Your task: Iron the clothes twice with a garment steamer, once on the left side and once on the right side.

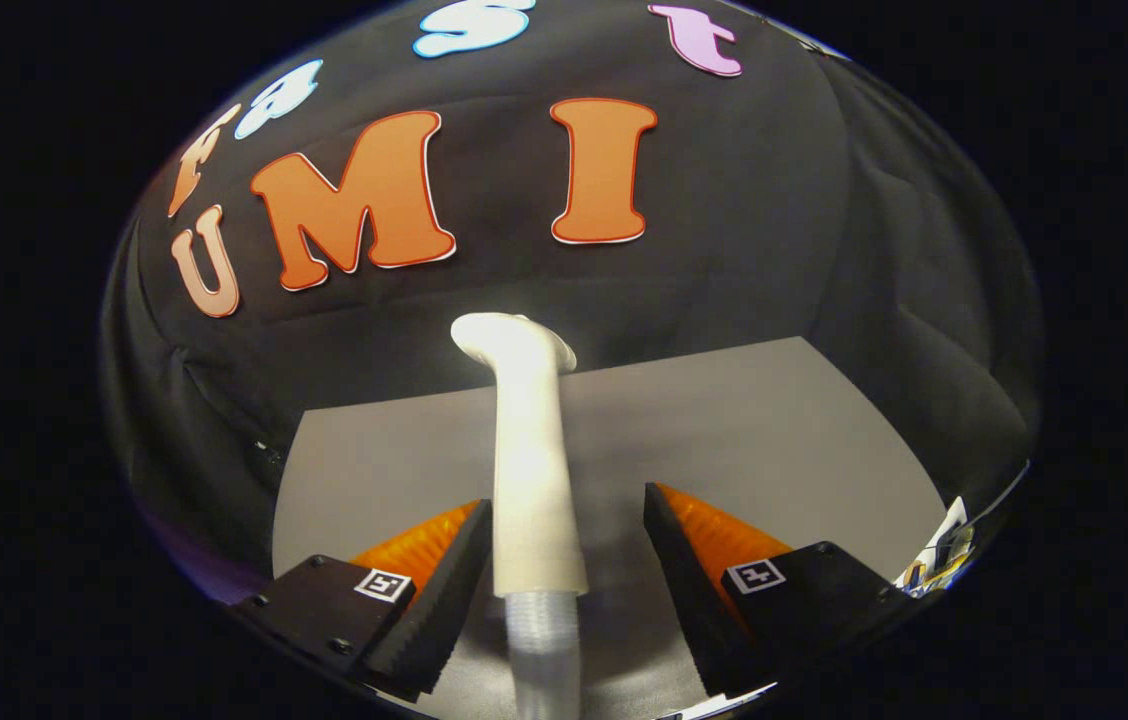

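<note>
A ribbed clear hose [546, 650] runs nearest the camera, rising from the bottom of the gripper view, where its lower end is cut off, and disappearing into the base of a white steamer handle [531, 470]. The handle stands between the two fingers of the gripper [567, 520] and reaches up and away from them, ending in a bent, flared head [509, 338] that tips toward the left and far side. What the face of that head looks like cannot be made out, since it is turned away from the camera.

The fingers are apart. The left finger [444, 590] sits right against the handle's lower part and appears to touch it near its tip, while the right finger [694, 590] stands clear of the handle with a gap of bare surface between them, so the handle is not clamped from both sides. Each finger carries a small square printed marker on its near block [382, 585], and the blocks themselves are cut off below.

Beneath and beyond the fingers lies a flat gray table [774, 440], its far edge meeting the black cloth wall [754, 230] of the booth. The cloth hangs in soft folds on the left and right. At the far right, just past the right finger, a small bright patch of something colored [939, 555] is too warped and cropped to identify.
</note>
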A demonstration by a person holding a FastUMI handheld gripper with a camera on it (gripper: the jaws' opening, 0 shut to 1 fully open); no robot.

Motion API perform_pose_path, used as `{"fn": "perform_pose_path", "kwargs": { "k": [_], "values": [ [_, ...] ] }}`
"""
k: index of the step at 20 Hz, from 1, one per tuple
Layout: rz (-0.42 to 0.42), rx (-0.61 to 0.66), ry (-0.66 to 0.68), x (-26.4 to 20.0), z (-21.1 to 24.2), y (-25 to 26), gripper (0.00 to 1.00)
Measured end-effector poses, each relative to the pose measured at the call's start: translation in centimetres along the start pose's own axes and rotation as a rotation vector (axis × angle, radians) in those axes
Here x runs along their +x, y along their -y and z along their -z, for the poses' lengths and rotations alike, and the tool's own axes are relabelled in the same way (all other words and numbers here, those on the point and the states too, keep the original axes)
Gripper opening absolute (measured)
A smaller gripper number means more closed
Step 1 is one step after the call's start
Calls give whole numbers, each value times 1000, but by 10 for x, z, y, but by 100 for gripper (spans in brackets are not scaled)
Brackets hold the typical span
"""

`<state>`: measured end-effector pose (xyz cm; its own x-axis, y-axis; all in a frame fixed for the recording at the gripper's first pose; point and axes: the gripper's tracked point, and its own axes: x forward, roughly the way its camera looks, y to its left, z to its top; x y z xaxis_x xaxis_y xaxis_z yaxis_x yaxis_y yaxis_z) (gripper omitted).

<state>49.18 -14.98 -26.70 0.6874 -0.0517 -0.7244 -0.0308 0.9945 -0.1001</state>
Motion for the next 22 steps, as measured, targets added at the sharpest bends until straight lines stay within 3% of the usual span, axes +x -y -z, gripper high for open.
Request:
{"fn": "perform_pose_path", "kwargs": {
  "k": [6, 11, 22],
  "values": [
    [-49, 8, -49, 3, 9, -11, 52],
    [-72, 9, -36, -8, 8, -15, 48],
    [-99, 141, 186, -89, 10, -24, 46]
  ]
}}
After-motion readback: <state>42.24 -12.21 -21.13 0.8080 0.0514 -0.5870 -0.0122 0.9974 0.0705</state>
